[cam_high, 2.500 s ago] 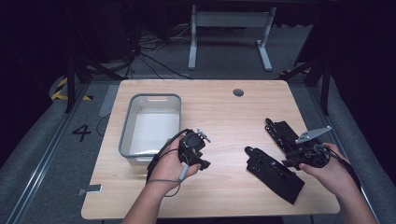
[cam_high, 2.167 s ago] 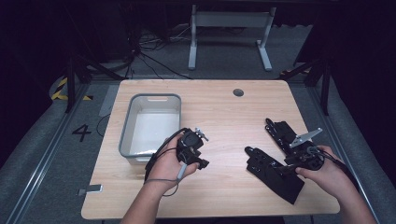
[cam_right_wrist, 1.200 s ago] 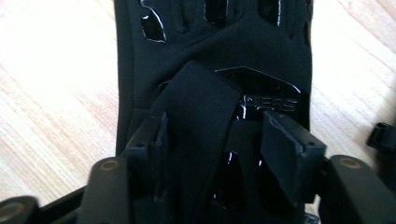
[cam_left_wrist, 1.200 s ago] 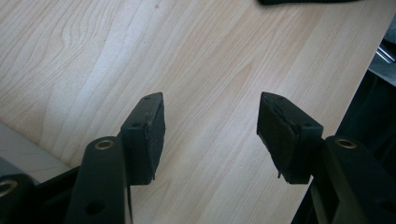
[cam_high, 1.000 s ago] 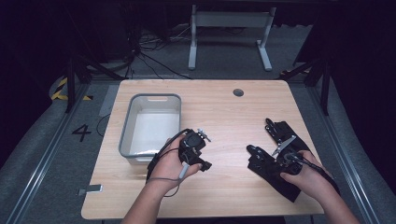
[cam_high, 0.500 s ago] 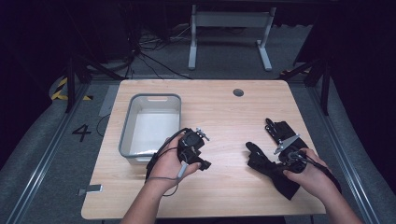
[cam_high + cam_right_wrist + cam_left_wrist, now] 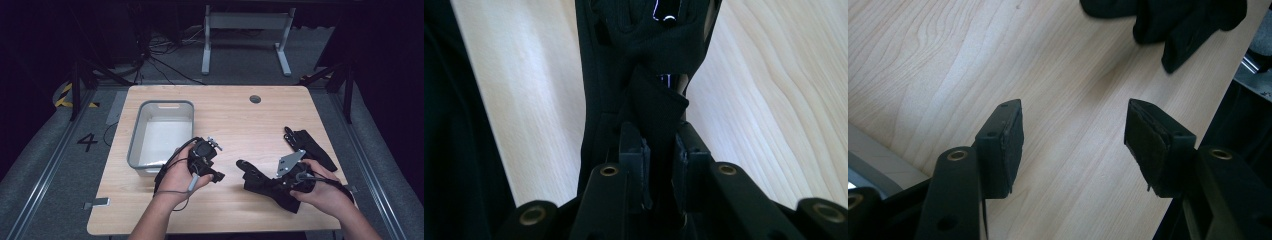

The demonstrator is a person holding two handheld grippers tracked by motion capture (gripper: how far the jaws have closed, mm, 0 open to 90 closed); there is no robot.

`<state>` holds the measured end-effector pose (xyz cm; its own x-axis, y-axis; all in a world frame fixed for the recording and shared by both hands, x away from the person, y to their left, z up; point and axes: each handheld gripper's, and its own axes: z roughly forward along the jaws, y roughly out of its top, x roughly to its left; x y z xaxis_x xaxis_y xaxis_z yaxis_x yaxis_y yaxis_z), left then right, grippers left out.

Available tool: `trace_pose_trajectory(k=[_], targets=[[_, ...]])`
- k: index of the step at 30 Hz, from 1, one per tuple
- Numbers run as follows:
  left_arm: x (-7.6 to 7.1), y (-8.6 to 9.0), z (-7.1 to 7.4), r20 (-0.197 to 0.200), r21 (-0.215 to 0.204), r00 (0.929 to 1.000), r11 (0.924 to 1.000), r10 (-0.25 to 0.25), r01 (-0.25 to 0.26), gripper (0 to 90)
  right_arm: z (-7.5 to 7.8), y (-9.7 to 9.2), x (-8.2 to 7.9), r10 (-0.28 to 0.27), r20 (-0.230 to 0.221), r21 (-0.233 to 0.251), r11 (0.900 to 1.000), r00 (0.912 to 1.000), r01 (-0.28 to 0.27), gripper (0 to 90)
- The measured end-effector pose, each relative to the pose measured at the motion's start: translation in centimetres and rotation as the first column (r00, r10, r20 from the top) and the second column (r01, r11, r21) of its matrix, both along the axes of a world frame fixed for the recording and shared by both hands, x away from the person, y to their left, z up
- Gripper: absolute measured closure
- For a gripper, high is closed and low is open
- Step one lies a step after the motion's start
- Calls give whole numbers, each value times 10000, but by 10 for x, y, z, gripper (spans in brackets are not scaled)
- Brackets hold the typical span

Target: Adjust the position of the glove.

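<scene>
A black glove (image 7: 257, 179) (image 7: 649, 45) lies on the wooden table (image 7: 235, 120) at the front right, fingers pointing left. My right gripper (image 7: 277, 184) (image 7: 659, 145) is shut on a fold of its fabric. Its jaws have just closed on the fabric and eased a little wider, with the cloth still pinched between the pads. A second black glove (image 7: 307, 145) lies just behind it. My left gripper (image 7: 218, 161) (image 7: 1073, 135) hovers open over bare wood at the table's middle, nothing between its pads. The near glove (image 7: 1173, 20) shows beyond it.
A grey plastic bin (image 7: 135, 145) stands at the left, close to the left hand. A round hole (image 7: 255, 99) sits near the table's far edge. Bare wood runs across the back and middle. A white frame stands on the dark floor behind.
The right gripper has closed on the near glove, lifted a little and shifted left, dragging the glove leftward. The left hand has stayed still.
</scene>
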<state>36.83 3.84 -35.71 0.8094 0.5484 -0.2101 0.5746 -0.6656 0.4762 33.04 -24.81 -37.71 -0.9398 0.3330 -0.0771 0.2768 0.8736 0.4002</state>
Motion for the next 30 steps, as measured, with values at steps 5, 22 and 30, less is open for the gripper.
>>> trace_pose_trajectory(k=[5, 22, 30], targets=[[0, 0, 0, -13, -23, 10000, 10000, 8, -8, 415, -9, 16, 1, 404, -34, -48, 9992, 9992, -404, 766], [0, -2, -1, -42, 32, 10000, 10000, -43, 43, 409, -31, 11, 17, -147, -79, 658, 9977, 9999, 152, 501], [2, -4, -1, -33, -3, 10000, 10000, -59, 59, 407, -20, -3, 16, -980, 142, 1490, 9843, 9951, 948, 605]])
